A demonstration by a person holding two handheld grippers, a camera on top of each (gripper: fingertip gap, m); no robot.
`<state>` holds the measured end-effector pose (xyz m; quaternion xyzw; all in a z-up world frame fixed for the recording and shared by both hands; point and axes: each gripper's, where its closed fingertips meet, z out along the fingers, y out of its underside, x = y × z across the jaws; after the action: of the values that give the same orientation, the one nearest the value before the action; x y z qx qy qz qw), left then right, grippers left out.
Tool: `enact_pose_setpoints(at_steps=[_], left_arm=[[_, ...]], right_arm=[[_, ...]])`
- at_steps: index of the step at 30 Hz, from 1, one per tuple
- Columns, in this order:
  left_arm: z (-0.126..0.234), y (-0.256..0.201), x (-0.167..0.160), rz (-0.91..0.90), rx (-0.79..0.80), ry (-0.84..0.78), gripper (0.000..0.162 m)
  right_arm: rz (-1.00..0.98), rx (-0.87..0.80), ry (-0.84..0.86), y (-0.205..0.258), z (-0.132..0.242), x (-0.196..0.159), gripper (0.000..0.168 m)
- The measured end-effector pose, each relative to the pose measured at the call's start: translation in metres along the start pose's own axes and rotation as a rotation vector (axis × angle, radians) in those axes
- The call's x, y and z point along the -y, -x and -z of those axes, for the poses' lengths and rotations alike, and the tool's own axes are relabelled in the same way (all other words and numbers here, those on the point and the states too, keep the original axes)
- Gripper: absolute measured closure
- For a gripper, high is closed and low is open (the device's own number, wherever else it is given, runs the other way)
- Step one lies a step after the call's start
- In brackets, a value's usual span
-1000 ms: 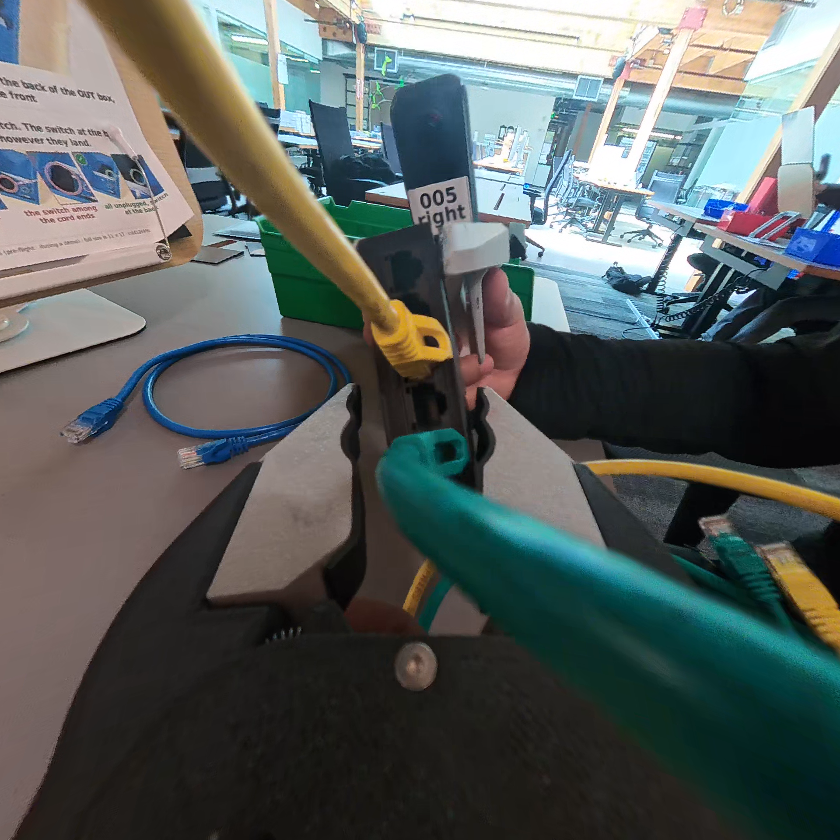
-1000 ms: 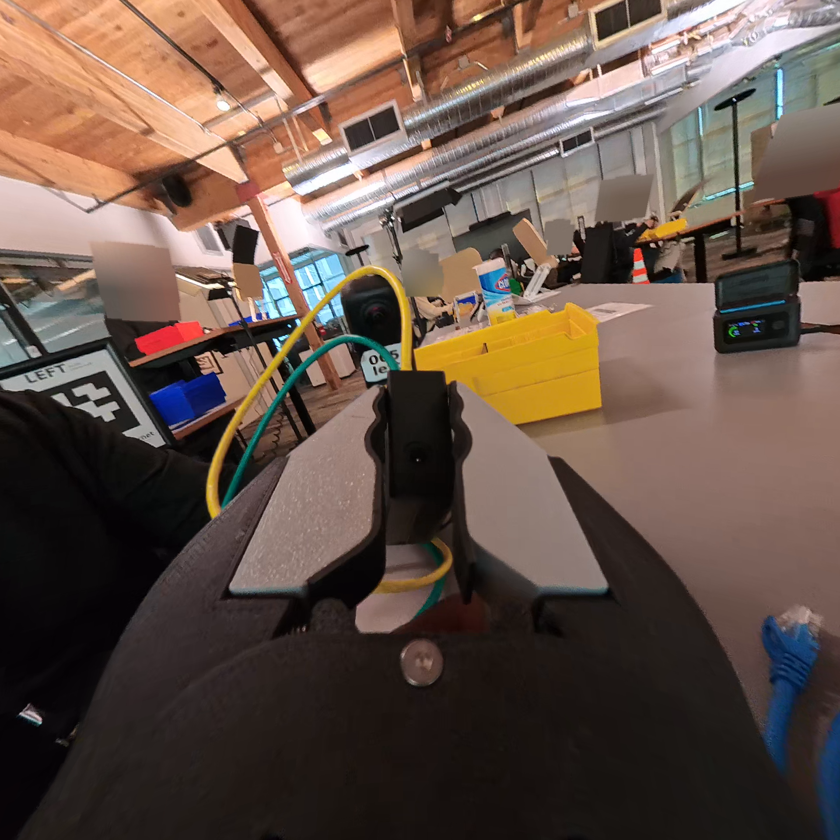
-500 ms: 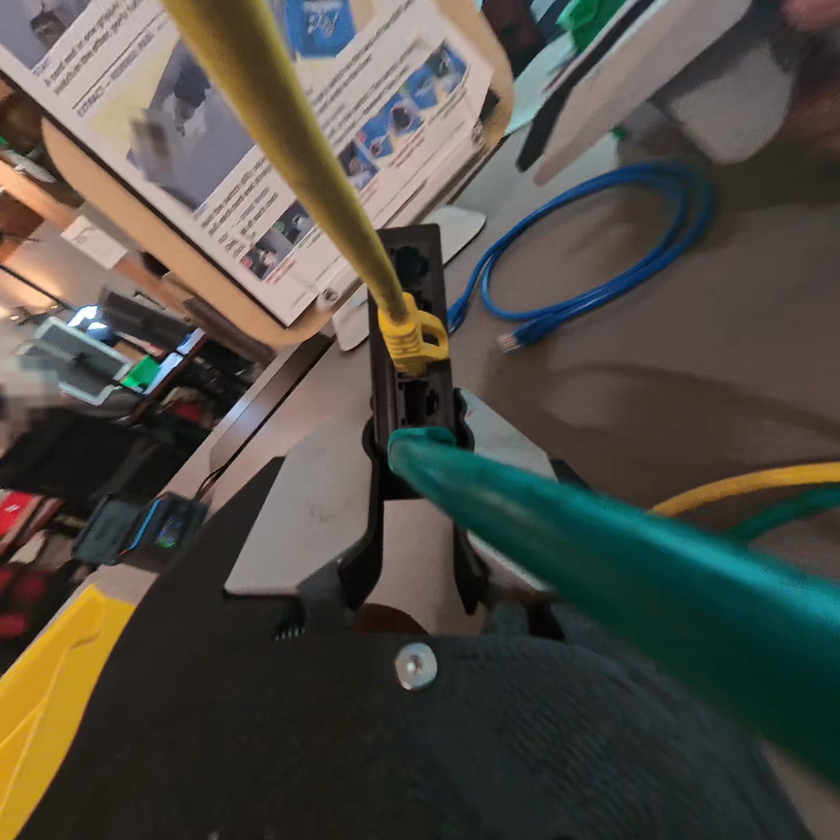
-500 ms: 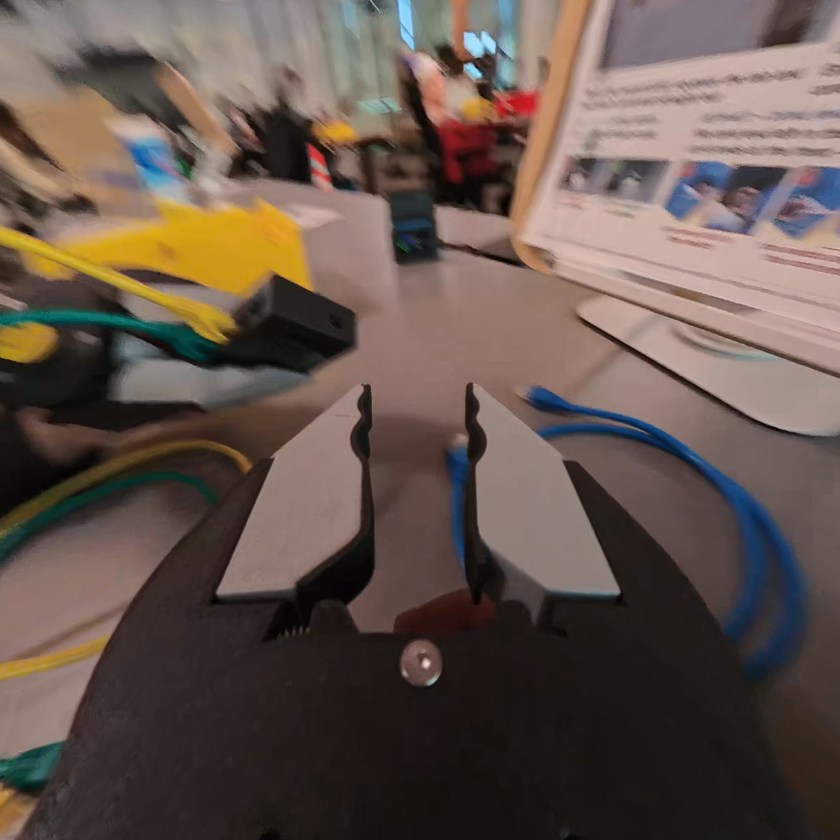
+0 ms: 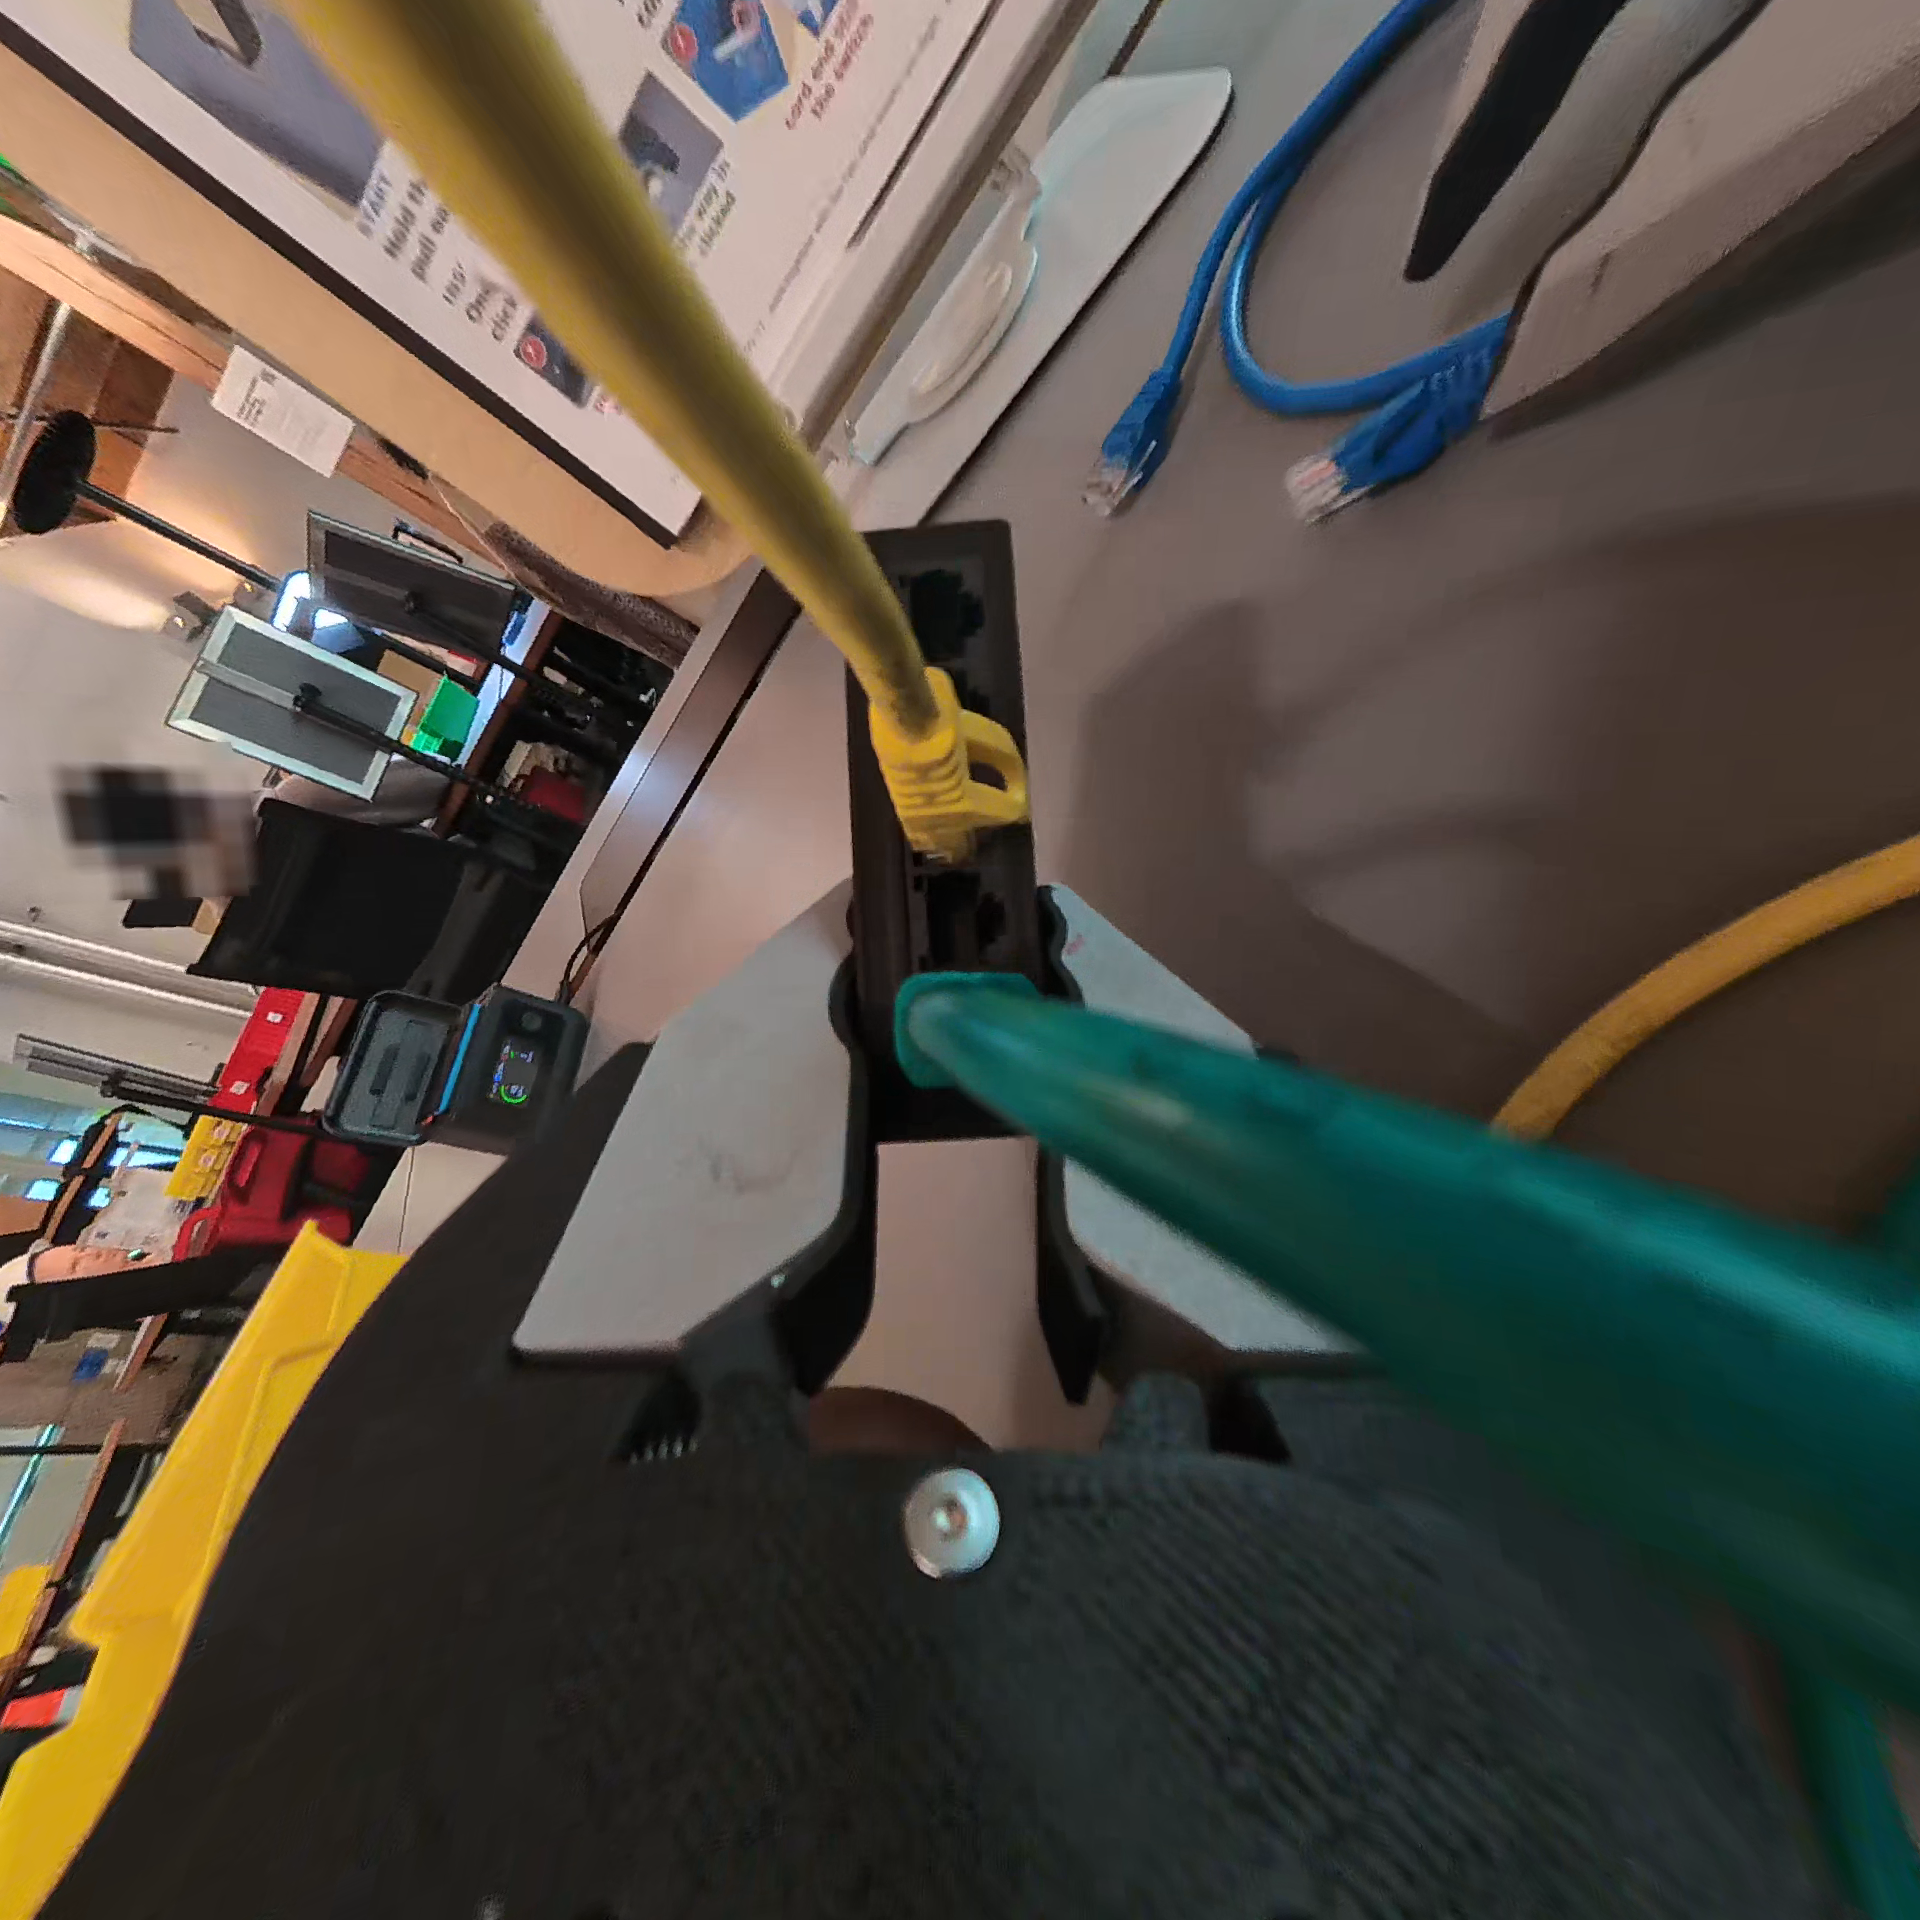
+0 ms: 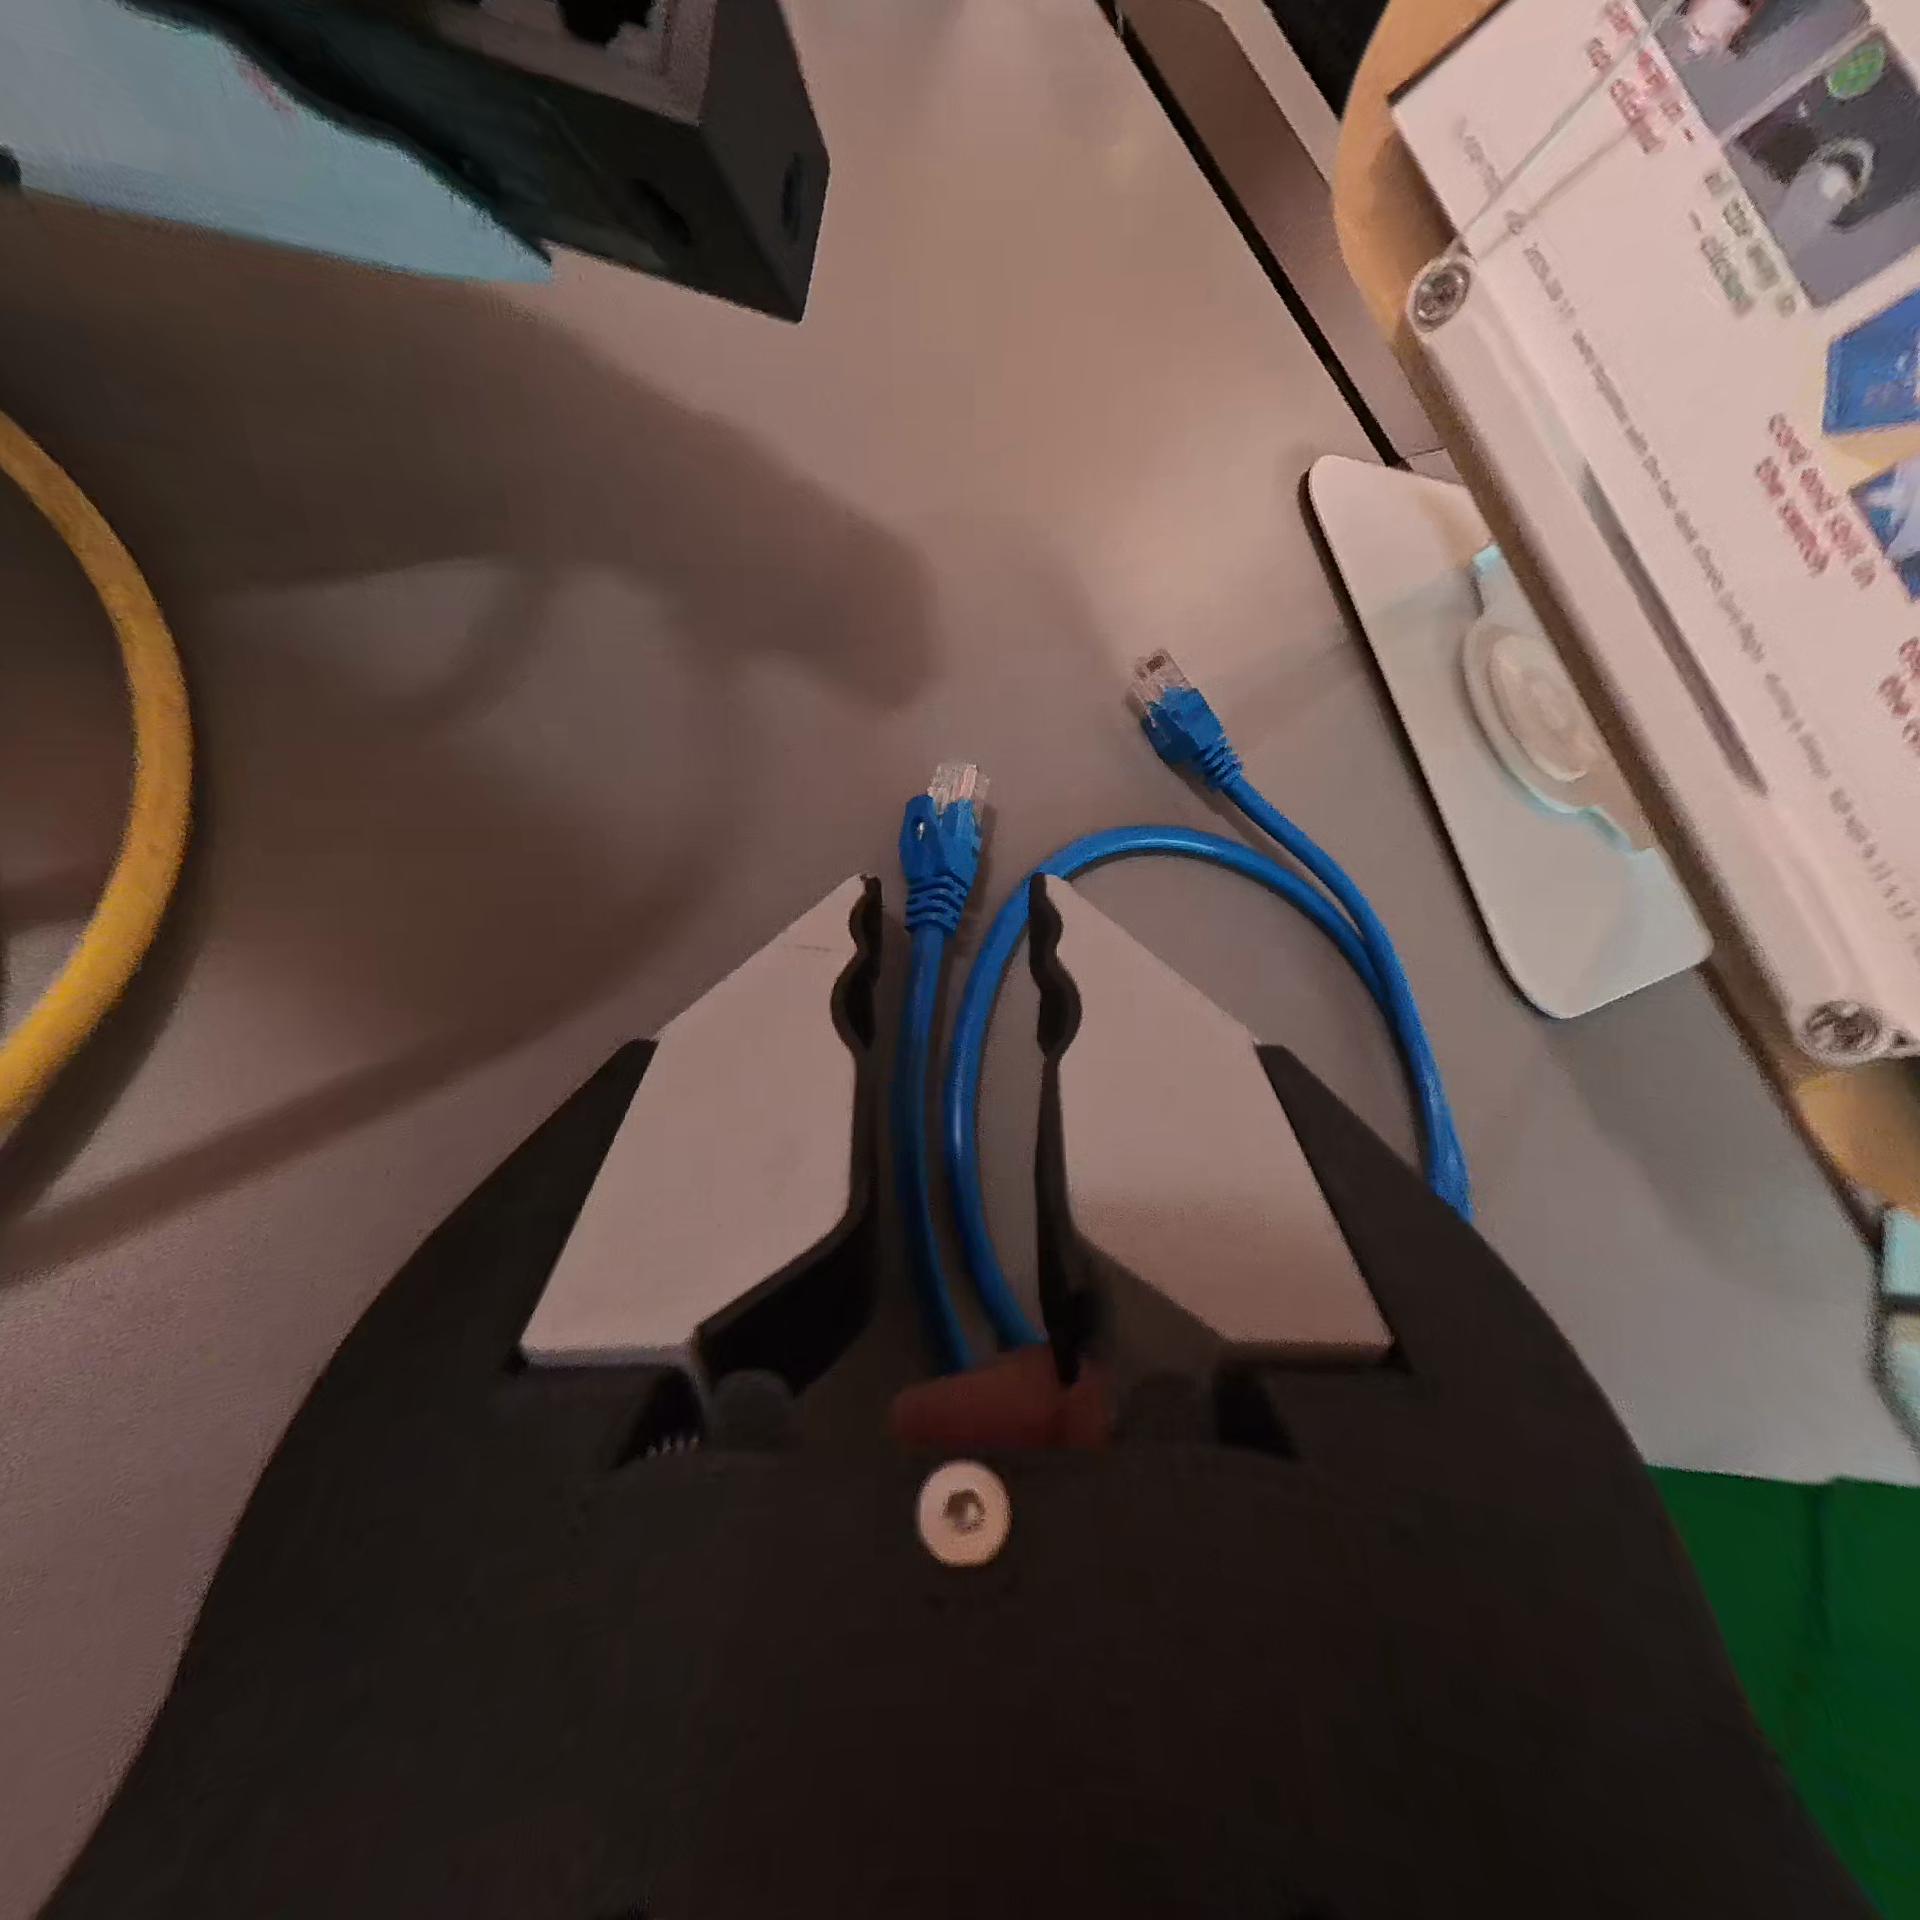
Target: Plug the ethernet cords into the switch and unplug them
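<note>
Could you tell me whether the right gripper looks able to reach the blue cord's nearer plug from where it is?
Probably yes: the right gripper is open just above the blue cord, whose nearer plug lies loose on the table just past its fingertips, with nothing between.

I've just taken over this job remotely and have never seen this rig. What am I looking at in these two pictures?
Each picture comes from a camera on a hand-held claw, looking along its two fingers; a person carries one in each hand. The left claw is shut on the black switch, which has a yellow cord and a green cord plugged in. The right claw is open, just above the blue cord lying unplugged on the grey table. A white instruction board stands beside it.
</note>
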<state>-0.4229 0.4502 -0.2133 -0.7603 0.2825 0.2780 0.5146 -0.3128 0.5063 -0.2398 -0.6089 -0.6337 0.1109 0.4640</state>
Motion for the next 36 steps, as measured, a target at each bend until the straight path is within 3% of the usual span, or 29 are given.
enact_pose_setpoints(at_steps=[4,5,9,14,20,25,29,30,36], left_arm=[[-0.001,-0.001,-0.001,0.008,-0.007,0.002,0.136],[-0.001,-0.003,-0.001,0.006,-0.014,0.004,0.136],[-0.004,-0.011,-0.003,-0.017,-0.036,0.021,0.136],[-0.005,-0.005,-0.004,-0.052,0.01,0.032,0.136],[-0.01,0.007,0.003,-0.259,0.153,0.019,0.136],[-0.01,0.022,0.012,-0.349,0.27,-0.017,0.136],[-0.01,0.015,0.019,-0.397,0.274,-0.019,0.136],[-0.01,0.013,0.021,-0.409,0.276,-0.022,0.136],[-0.013,-0.002,0.024,-0.434,0.229,-0.015,0.136]], right_arm=[[0.228,-0.07,0.051,-0.003,-0.009,-0.004,0.144],[0.261,-0.078,0.056,-0.003,-0.012,-0.006,0.152],[0.294,-0.084,0.048,-0.006,-0.02,-0.005,0.159],[0.085,0.012,0.028,-0.006,-0.014,0.0,0.16],[-0.392,0.399,-0.273,0.026,0.041,0.052,0.16],[-0.609,0.503,-0.378,0.027,0.055,0.068,0.16],[-0.657,0.524,-0.395,0.033,0.052,0.075,0.16],[-0.643,0.505,-0.39,0.033,0.05,0.076,0.168],[-0.574,0.387,-0.341,0.032,0.04,0.071,0.168]])
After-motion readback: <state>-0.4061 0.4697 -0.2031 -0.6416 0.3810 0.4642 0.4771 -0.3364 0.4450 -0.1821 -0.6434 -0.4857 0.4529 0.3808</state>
